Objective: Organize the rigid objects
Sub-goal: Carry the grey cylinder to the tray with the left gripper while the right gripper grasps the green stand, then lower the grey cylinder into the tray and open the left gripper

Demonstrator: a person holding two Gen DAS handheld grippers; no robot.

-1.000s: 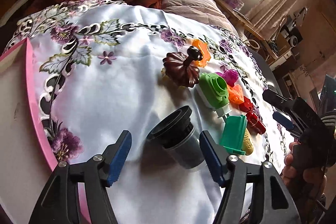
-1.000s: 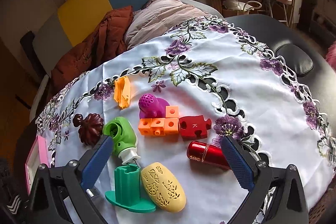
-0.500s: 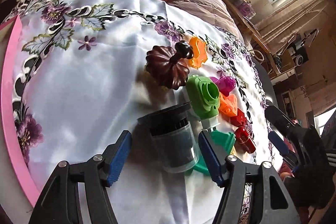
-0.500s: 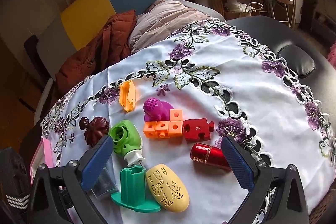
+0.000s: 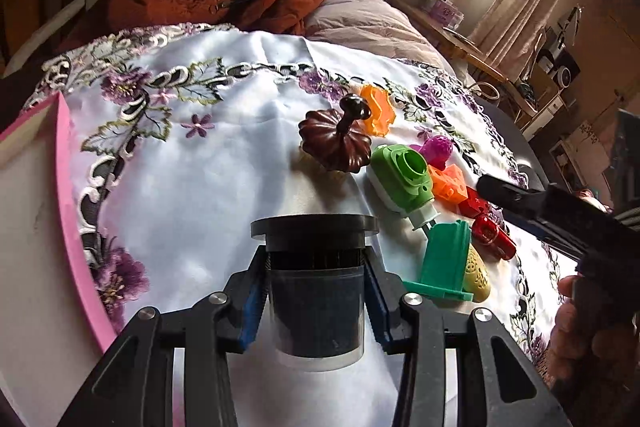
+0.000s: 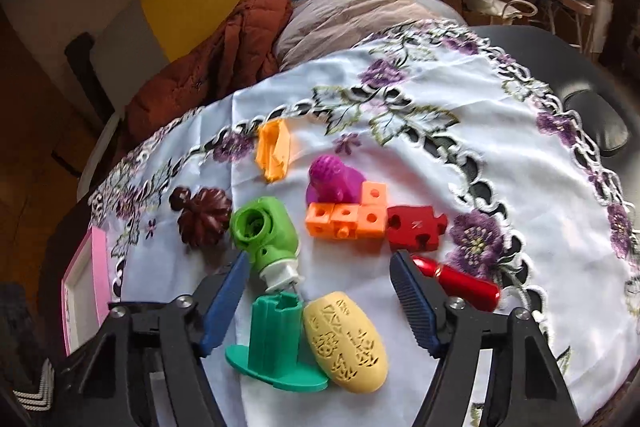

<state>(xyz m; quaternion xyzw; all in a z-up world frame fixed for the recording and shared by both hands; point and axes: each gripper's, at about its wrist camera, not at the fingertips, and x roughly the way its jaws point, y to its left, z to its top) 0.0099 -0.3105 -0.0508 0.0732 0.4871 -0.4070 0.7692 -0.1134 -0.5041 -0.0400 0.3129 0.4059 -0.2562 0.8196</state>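
My left gripper (image 5: 315, 263) is closing on a dark jar with a black lid (image 5: 316, 307); its blue pads press the jar's sides just under the lid. My right gripper (image 6: 320, 263) hangs over the toy pile with its jaws closing. A teal flanged piece (image 6: 276, 343) and a yellow perforated egg (image 6: 346, 341) lie between them, untouched. Close by are a green toy (image 6: 264, 231), a brown pumpkin shape (image 6: 204, 223), orange cubes (image 6: 348, 221), a red puzzle piece (image 6: 416, 229) and a red capsule (image 6: 460, 281).
A pink-rimmed tray (image 5: 68, 211) sits at the table's left edge. A magenta piece (image 6: 334, 179) and an orange piece (image 6: 274, 151) lie farther back. Jackets (image 6: 224, 59) are heaped on a chair behind the embroidered cloth. A person's hand (image 5: 580, 339) holds the right gripper.
The left jaws have come together onto the jar, which now stands upright between the pads. The right jaws have narrowed and now sit closer over the teal piece and yellow egg.
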